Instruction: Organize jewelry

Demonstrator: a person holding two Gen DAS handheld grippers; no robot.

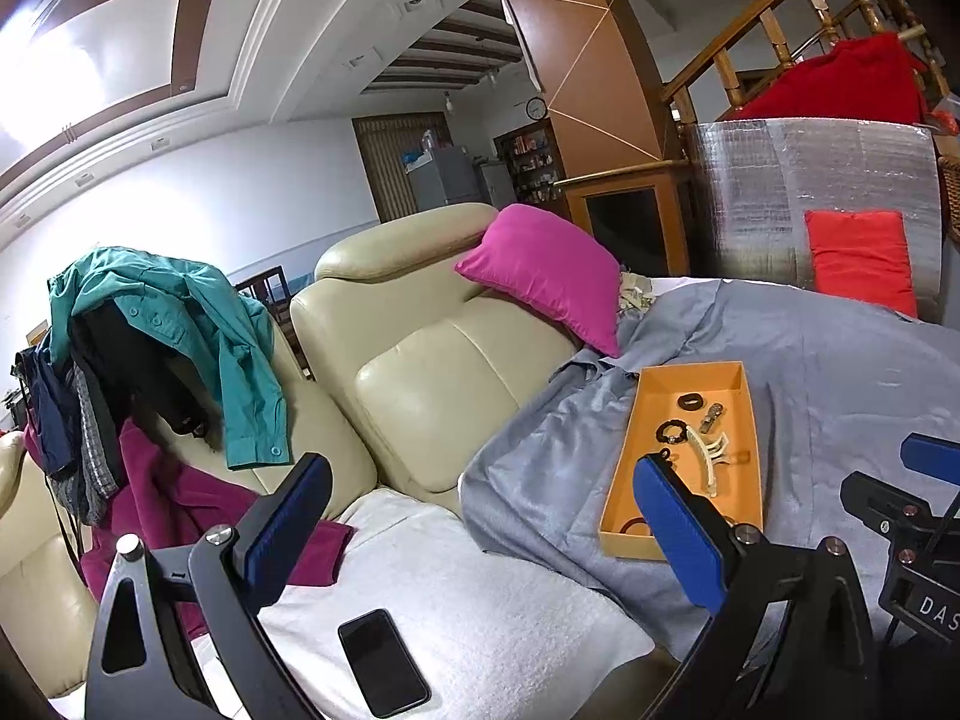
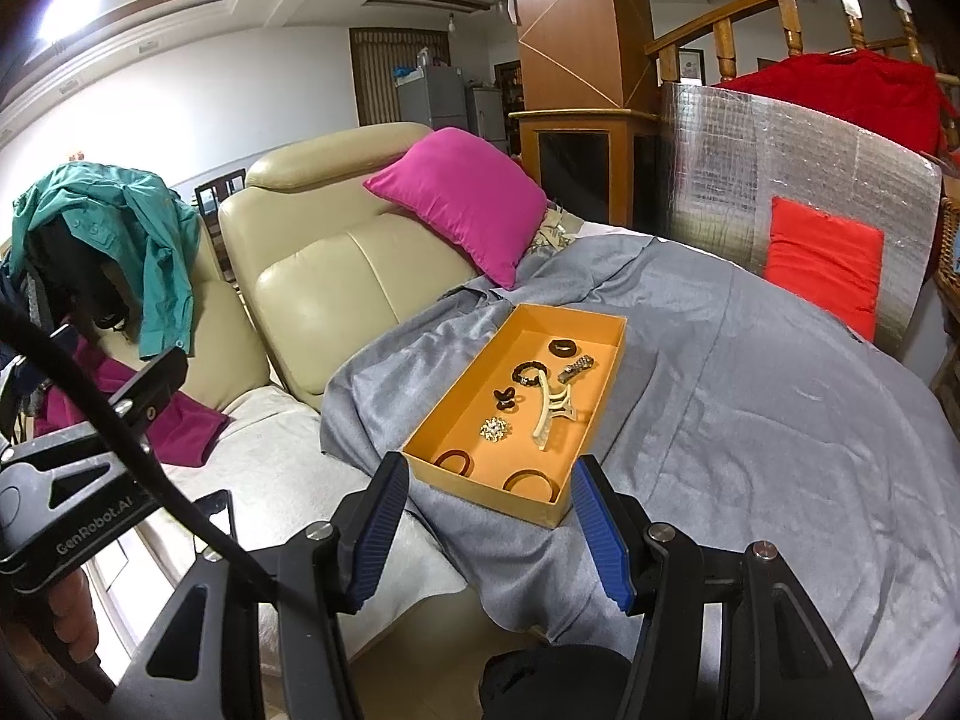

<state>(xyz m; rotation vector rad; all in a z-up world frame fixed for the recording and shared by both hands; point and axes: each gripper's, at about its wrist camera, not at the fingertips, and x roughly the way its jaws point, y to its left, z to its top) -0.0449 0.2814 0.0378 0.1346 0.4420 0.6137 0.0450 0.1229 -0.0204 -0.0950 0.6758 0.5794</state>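
Observation:
An orange cardboard box (image 2: 606, 354) lies on a grey sheet (image 2: 750, 450). It holds a cream hair claw (image 2: 555, 414), a black bead bracelet (image 2: 531, 372), a black ring-shaped band (image 2: 563, 348), a silver metal piece (image 2: 577, 367), a sparkly brooch (image 2: 495, 429) and two bangles (image 2: 454, 461). My right gripper (image 2: 491, 465) is open just short of the box's near end, holding nothing. My left gripper (image 1: 483, 462) is open and empty over the sofa seat. The box (image 1: 630, 492) lies beyond its right finger, which hides part of it.
A black phone (image 1: 384, 663) lies on a white towel (image 1: 480, 594) on the cream sofa (image 1: 432, 360). A pink pillow (image 1: 546, 276) leans on the backrest. Clothes (image 1: 162, 324) hang over the left sofa back. A red cushion (image 2: 825, 261) rests against a silver foil board.

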